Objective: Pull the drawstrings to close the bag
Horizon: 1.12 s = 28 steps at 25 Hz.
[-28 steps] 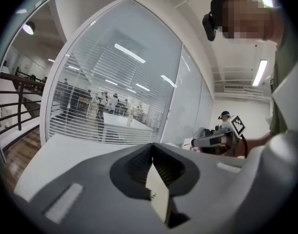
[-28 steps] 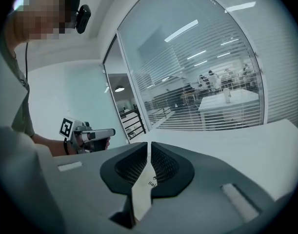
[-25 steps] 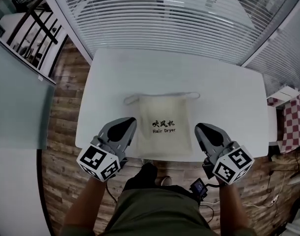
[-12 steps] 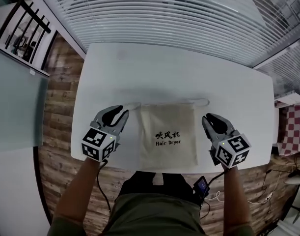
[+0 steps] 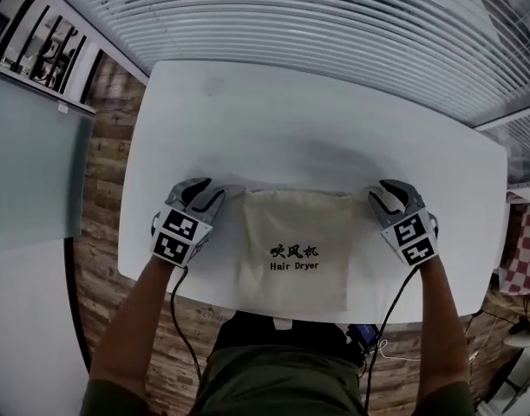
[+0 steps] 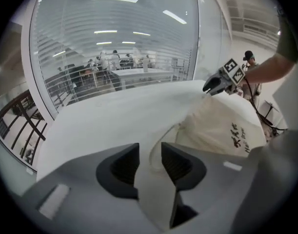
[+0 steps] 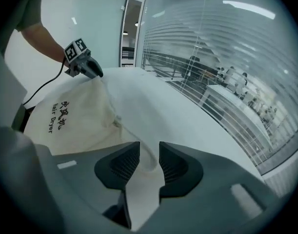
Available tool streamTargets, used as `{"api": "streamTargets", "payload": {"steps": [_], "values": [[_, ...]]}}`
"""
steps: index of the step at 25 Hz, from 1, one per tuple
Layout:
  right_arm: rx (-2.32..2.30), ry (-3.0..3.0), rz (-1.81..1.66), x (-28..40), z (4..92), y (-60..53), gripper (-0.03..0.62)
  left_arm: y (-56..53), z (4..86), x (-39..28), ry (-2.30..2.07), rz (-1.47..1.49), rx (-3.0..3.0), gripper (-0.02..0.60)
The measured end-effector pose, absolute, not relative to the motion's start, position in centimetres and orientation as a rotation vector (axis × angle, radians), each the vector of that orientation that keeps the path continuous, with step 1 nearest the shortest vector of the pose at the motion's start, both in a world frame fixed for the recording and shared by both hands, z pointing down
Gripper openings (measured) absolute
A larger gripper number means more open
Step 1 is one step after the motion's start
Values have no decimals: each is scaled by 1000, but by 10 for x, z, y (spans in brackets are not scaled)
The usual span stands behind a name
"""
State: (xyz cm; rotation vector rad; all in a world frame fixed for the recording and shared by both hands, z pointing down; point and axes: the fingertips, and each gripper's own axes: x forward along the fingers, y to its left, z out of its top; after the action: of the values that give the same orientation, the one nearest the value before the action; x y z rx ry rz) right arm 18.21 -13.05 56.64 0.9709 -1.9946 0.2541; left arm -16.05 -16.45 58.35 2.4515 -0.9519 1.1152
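A cream drawstring bag [image 5: 295, 245] printed "Hair Dryer" lies flat on the white table [image 5: 317, 120]. My left gripper [image 5: 208, 194] sits at the bag's top left corner and my right gripper [image 5: 388, 194] at its top right corner. In the left gripper view the left gripper [image 6: 149, 152] has its jaws opening, with the thin drawstring loop [image 6: 154, 141] lying loose between them beside the bag [image 6: 222, 126]. In the right gripper view the right gripper [image 7: 149, 152] is opening too, and the other drawstring loop [image 7: 149, 161] lies slack in the gap near the bag [image 7: 73, 121].
The table's near edge runs just behind both grippers, with the person's legs [image 5: 273, 380] against it. White blinds [image 5: 334, 16] on a glass wall stand past the far edge. Wooden floor [image 5: 104, 154] shows on the left.
Both grippers have moved forward from the table's near edge to the bag's top corners. Their jaws, together a second ago, now stand apart over the drawstring loops.
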Motion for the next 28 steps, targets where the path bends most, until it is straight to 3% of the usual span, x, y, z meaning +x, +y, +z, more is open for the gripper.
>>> {"api": "streamTargets", "payload": {"steps": [5,9,16,28], "values": [[915,-2030,356,191,581,-130,109,-162,592,-164,-984,1106,2375,130],[901,-2083,415,184,582,-127,32,-164,590,-167,-982,1143,2359,123],[952,-2042,445,185,582,-119,17,-153,587,-157,-1000,1191,2376,23],[1177,-1833,-14,215,504,-104,15,-162,514,-177,-1257,1415,2601,6]]}}
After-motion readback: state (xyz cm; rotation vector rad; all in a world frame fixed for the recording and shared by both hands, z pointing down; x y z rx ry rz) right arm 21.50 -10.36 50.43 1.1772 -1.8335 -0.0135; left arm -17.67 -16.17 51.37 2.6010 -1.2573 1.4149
